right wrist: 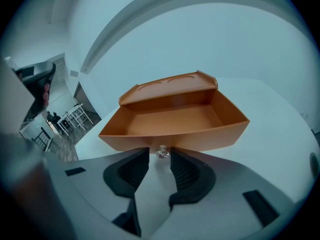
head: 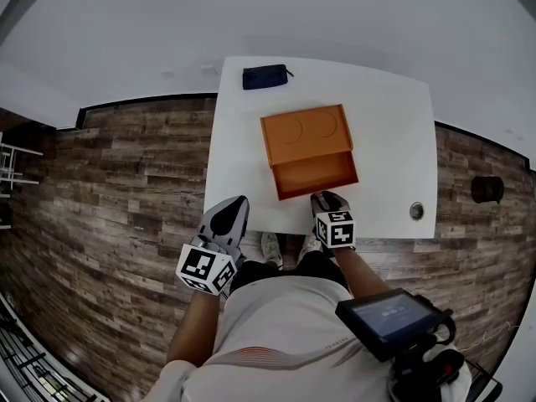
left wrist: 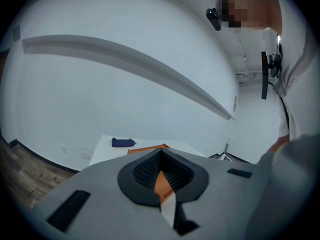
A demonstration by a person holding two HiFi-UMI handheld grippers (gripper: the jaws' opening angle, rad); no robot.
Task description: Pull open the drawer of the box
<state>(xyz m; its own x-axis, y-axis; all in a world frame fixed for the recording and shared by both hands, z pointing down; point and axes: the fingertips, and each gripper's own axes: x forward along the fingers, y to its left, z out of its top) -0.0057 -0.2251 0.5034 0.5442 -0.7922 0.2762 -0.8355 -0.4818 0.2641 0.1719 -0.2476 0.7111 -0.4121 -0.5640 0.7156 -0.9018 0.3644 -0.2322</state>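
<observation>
Right gripper (right wrist: 160, 155) jaws sit apart, unclamped, either side of the knob (right wrist: 161, 151), drawer (right wrist: 172, 120) already out of the box (right wrist: 170, 87) toward us, so we reckon pull's done, next back straight off.

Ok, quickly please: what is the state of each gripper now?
Left gripper: closed, holding nothing.
Right gripper: open, the drawer knob between its jaws, not gripped.

A bare office-like room with white table (head: 394, 124), wood-plank floor (head: 134, 166), plain walls (left wrist: 100, 94).
</observation>
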